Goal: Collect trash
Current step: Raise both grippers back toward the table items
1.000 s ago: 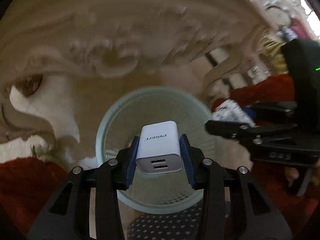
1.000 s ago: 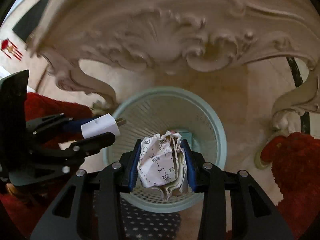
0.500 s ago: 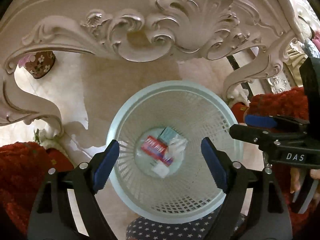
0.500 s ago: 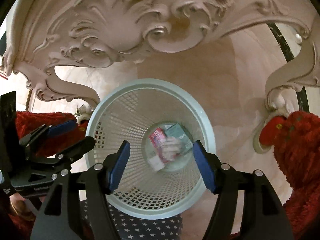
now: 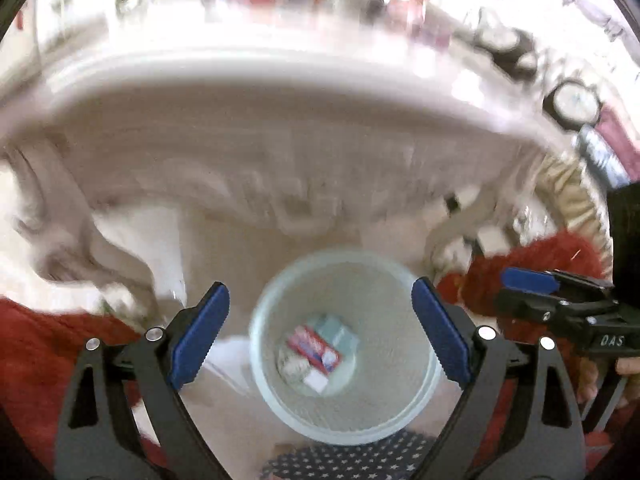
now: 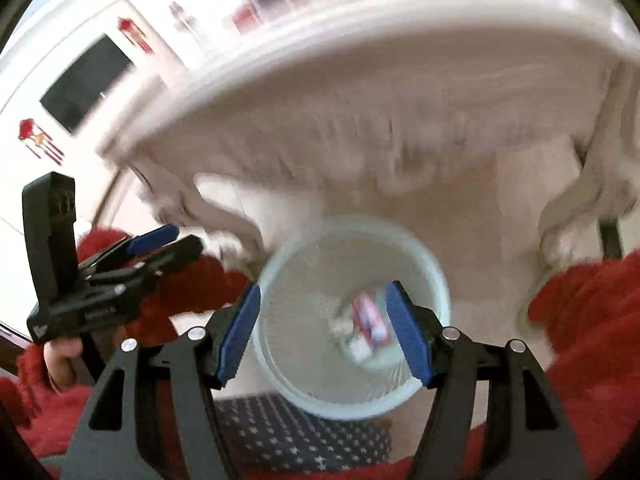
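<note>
You are holding both grippers above the pale mesh wastebasket [image 5: 344,344] so that drops fall straight in. The left gripper [image 5: 320,336] is standing spread wide and empty, and the right gripper [image 6: 324,332] likewise. The trash [image 5: 314,354], seemingly a red-and-white wrapper, crumpled paper and a white block, is lying on the basket's round bottom, under the carved cream table's edge [image 5: 280,92].
</note>
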A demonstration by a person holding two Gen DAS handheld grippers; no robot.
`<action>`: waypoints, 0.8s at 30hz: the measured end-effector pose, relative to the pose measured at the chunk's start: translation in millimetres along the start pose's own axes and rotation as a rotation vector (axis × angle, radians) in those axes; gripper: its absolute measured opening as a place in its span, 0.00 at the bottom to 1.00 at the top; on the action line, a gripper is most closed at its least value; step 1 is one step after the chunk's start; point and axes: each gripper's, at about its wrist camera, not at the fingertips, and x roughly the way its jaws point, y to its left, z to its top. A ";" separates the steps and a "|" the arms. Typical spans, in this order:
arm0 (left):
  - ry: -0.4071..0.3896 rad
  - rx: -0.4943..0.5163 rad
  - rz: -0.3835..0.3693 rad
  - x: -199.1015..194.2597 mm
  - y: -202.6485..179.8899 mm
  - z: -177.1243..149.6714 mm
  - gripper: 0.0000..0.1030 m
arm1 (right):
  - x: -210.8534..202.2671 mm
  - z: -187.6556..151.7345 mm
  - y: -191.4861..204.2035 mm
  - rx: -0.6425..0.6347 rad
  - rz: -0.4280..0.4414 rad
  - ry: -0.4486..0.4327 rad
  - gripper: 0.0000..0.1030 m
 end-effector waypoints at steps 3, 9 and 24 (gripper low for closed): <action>-0.143 0.000 0.050 -47.7 6.1 46.9 0.87 | -42.9 32.1 6.3 -0.008 -0.016 -0.155 0.64; -0.255 -0.030 0.136 -51.5 21.4 151.6 0.87 | -76.4 105.8 2.7 -0.033 -0.192 -0.377 0.74; -0.110 -0.084 0.275 97.9 4.5 311.9 0.87 | -4.2 263.0 -70.6 0.027 -0.378 -0.354 0.74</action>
